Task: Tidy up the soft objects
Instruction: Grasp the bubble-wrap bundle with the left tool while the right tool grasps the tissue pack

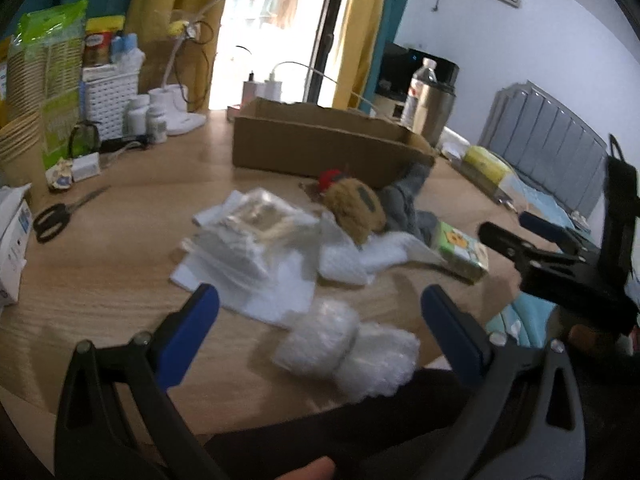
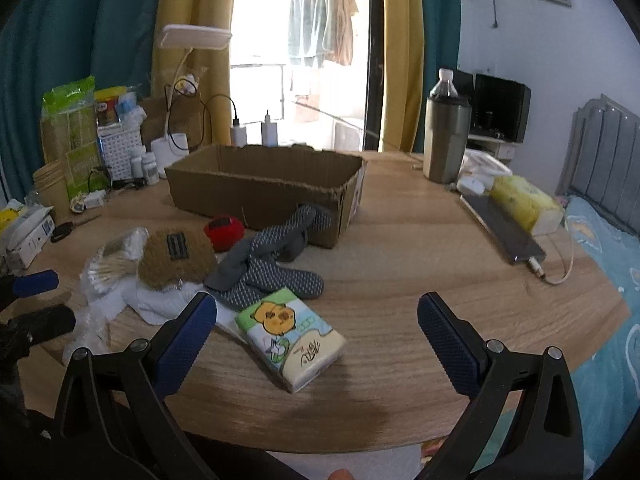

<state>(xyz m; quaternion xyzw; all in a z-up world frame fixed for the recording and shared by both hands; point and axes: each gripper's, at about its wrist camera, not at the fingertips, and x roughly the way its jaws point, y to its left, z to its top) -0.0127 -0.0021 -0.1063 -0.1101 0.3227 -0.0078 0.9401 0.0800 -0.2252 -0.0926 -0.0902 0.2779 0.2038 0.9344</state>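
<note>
bare table (image 2: 400, 240) right of the cardboard box (image 2: 260, 196); soft clutter (image 2: 256, 264) blocks its front.

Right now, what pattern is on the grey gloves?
Grey gloves with small white dots; right wrist view shows it best.

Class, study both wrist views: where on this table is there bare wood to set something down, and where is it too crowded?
Free: the wood right of the tissue pack, between the cardboard box and the phone. Also free: the strip between the scissors and the plastic bags. Crowded: the heap of brown plush, grey gloves and white cloths, plus the table's far left edge.
</note>
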